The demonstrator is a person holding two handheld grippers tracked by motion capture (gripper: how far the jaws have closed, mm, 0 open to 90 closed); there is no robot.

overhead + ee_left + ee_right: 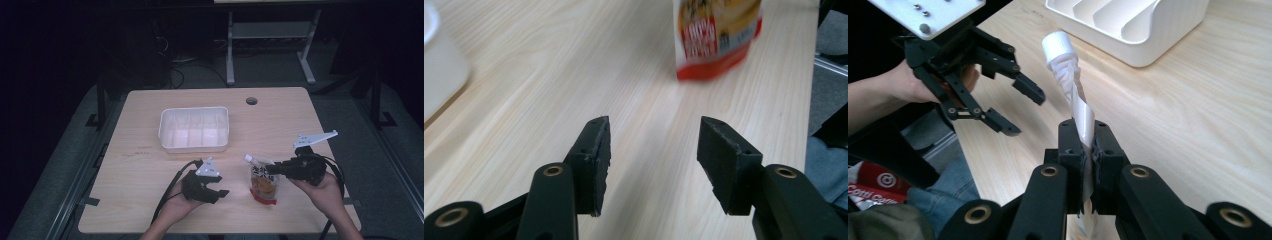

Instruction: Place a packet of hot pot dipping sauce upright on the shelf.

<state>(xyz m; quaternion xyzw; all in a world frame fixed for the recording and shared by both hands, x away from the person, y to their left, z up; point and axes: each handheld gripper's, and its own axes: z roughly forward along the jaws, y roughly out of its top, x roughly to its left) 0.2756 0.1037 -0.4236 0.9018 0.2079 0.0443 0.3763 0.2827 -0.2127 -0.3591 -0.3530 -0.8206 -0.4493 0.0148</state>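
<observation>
A: What writing can be read?

B: In the right gripper view, "Cotti" is printed in white on a red item point(870, 186) at the lower left, by the person's knee. On the pouch point(263, 186) large red characters are seen on an orange and white front, too blurred to be read.

A: How is the pouch held?

B: Its twisted white top, ending in a white screw cap point(1057, 44), is clamped between the jaws of the right gripper point(274, 169), which are closed on it. The pouch hangs upright with its red bottom edge at the tabletop point(150, 155); whether it touches cannot be told.

A: And the left gripper point(220, 186)?

B: Its jaws are spread apart with nothing between them, just left of the pouch.

A: Farther off?

B: A white ribbed tray point(194, 129) is set on the tabletop, well apart from the pouch.
</observation>
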